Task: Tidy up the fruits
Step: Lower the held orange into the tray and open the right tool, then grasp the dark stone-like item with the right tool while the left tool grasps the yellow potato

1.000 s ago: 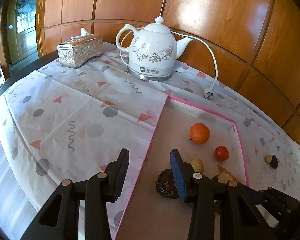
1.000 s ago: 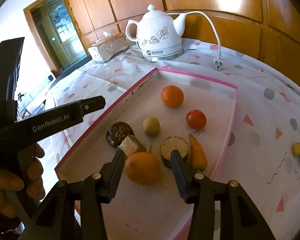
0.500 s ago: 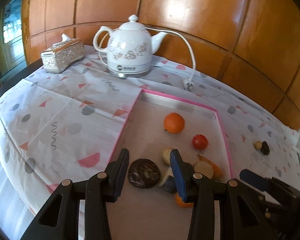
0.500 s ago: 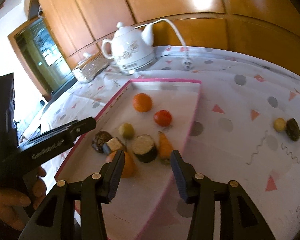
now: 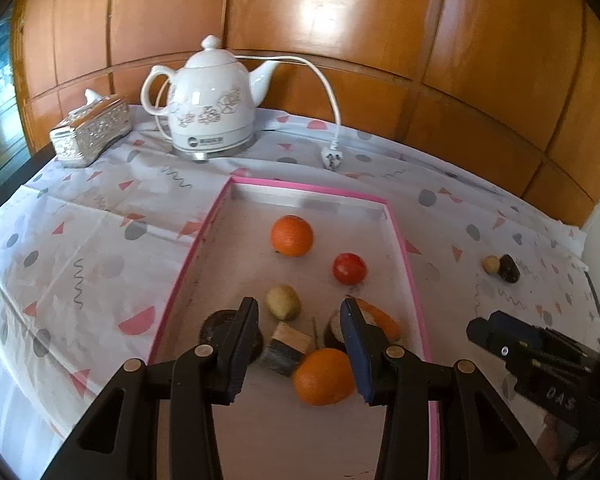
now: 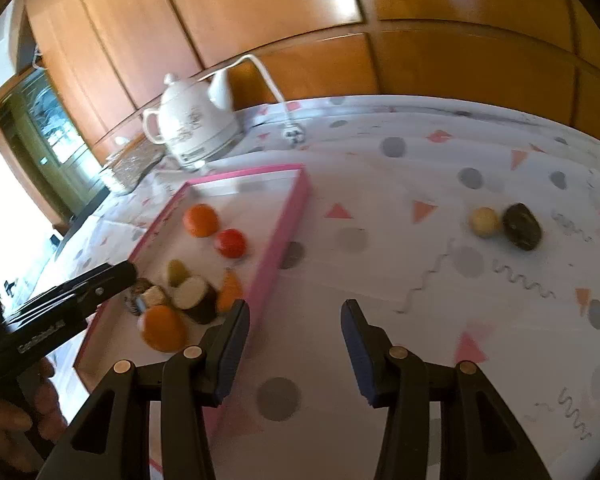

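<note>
A pink-rimmed tray [image 5: 400, 224] [image 6: 284, 236] holds an orange [image 5: 291, 235], a red tomato [image 5: 349, 268], a small yellow-green fruit [image 5: 283, 302], a cut brown piece [image 5: 286, 346], a carrot piece [image 5: 382, 318] and a near orange [image 5: 324, 376] [image 6: 162, 328]. My left gripper [image 5: 298, 320] hovers over the tray's near end, open, nothing between its fingers. My right gripper [image 6: 294, 320] is open over the tablecloth just right of the tray. A small yellow ball [image 6: 485, 221] and a dark fruit [image 6: 522, 226] lie on the cloth, far right.
A white kettle [image 5: 208, 100] with its cord and plug [image 5: 331, 158] stands at the back, a silver tissue box [image 5: 90, 132] left of it. Wooden panelling runs behind. The patterned tablecloth [image 5: 80, 216] covers the table. A hand [image 6: 4, 412] holds the left gripper.
Both grippers moved right. The left one shifted from the tray's left rim to over the fruit cluster. The right one left the near orange and now hangs over cloth outside the tray.
</note>
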Available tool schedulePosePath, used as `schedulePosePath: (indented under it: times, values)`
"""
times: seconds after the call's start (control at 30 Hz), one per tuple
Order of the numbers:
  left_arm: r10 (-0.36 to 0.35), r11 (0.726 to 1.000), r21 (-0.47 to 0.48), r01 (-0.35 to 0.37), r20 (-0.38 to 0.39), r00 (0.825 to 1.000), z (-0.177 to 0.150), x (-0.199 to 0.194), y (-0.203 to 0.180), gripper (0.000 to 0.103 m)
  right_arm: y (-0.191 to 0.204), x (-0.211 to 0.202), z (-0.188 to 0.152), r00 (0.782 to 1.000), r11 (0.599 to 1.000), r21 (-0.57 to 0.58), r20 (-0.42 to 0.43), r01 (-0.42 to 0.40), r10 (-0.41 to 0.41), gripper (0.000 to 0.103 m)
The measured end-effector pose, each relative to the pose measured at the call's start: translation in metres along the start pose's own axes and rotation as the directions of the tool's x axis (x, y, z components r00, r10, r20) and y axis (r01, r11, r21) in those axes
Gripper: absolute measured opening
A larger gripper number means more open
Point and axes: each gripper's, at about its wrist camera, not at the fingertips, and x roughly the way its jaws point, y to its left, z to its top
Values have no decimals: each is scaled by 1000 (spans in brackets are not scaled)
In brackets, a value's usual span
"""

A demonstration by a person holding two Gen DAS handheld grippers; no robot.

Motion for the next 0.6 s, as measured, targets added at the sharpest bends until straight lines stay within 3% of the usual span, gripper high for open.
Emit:
schedulePosePath:
  times: [0.6]
  values:
    - [-78,986,144,86,-58,995,-3,17,-65,43,-94,-13,0,985,977,135,16,165,-169,48]
